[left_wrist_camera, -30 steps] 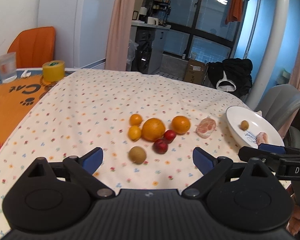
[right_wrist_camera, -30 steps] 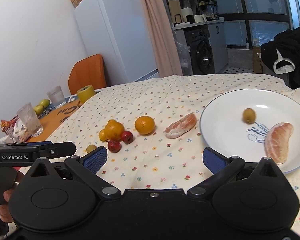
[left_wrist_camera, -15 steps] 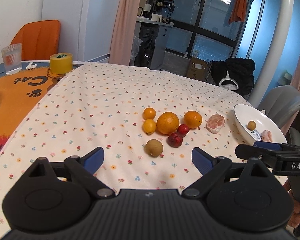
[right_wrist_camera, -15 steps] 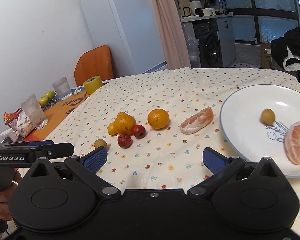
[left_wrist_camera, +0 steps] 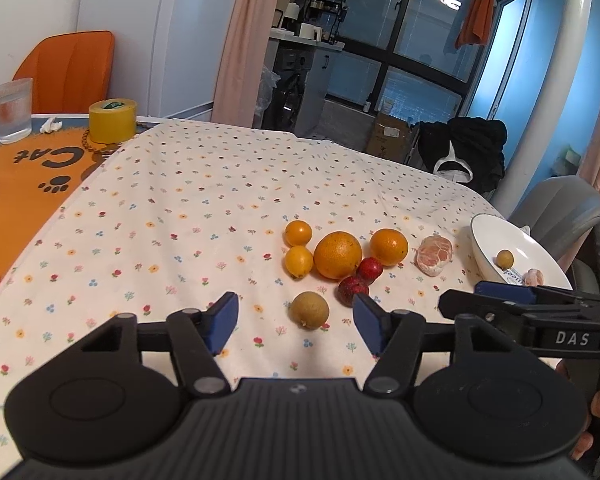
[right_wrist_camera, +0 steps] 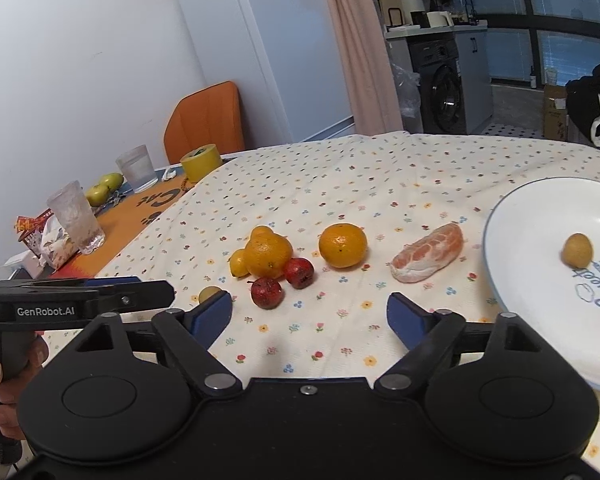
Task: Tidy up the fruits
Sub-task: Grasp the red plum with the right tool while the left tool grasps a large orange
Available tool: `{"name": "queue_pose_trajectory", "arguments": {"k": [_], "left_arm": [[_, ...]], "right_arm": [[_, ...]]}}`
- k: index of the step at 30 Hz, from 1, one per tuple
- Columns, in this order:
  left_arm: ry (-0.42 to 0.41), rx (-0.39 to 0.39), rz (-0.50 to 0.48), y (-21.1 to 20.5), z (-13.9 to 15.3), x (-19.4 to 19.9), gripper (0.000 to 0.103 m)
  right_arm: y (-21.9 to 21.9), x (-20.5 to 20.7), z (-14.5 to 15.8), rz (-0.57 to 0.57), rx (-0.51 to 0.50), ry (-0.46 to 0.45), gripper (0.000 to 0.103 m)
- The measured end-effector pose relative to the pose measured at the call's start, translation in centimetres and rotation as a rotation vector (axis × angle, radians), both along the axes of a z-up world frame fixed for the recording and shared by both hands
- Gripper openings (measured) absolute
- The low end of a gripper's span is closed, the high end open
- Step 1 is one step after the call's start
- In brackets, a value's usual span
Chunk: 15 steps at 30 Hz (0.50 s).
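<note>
Fruit lies on the flowered tablecloth: a large orange (left_wrist_camera: 337, 254), a mandarin (left_wrist_camera: 389, 247), two small yellow fruits (left_wrist_camera: 299, 261), two red fruits (left_wrist_camera: 353, 290) and a peeled citrus piece (left_wrist_camera: 434, 255). A small brown fruit (left_wrist_camera: 310, 310) sits between the blue pads of my left gripper (left_wrist_camera: 296, 320), which is open and not touching it. The white plate (left_wrist_camera: 500, 236) at the right holds another small brown fruit (left_wrist_camera: 504, 258) and a peeled segment (left_wrist_camera: 534, 277). My right gripper (right_wrist_camera: 310, 318) stands open and empty, short of the red fruits (right_wrist_camera: 266, 292) and left of the plate (right_wrist_camera: 540, 320).
An orange mat at the far left carries a yellow tape roll (left_wrist_camera: 112, 120), glasses (right_wrist_camera: 76, 218) and green apples (right_wrist_camera: 104, 188). An orange chair (left_wrist_camera: 70, 70) stands behind the table and a grey chair (left_wrist_camera: 560, 216) beyond the plate.
My left gripper has come forward until the brown fruit lies between its fingers, and its jaws have narrowed. The right gripper has drifted left, its jaws slightly narrower.
</note>
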State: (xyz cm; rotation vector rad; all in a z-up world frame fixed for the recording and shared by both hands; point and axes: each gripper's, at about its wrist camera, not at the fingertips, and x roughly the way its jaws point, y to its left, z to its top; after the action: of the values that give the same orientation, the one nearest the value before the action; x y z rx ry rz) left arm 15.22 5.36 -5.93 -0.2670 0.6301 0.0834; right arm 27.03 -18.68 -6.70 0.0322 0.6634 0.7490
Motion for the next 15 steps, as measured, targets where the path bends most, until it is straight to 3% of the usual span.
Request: {"name": "queue_pose_trajectory", "arguments": {"k": [2, 15], "left_arm": [[-0.001, -0.004, -0.003, 0.0, 0.0, 0.4, 0.059], [0.019, -0.008, -0.023, -0.3, -0.2, 3.0, 0.047]], "right_arm": [[0.2, 0.4, -0.1, 0.009, 0.004, 0.010, 0.075], [2.0, 2.8, -1.2, 0.042, 0.013, 0.057, 0.056]]}}
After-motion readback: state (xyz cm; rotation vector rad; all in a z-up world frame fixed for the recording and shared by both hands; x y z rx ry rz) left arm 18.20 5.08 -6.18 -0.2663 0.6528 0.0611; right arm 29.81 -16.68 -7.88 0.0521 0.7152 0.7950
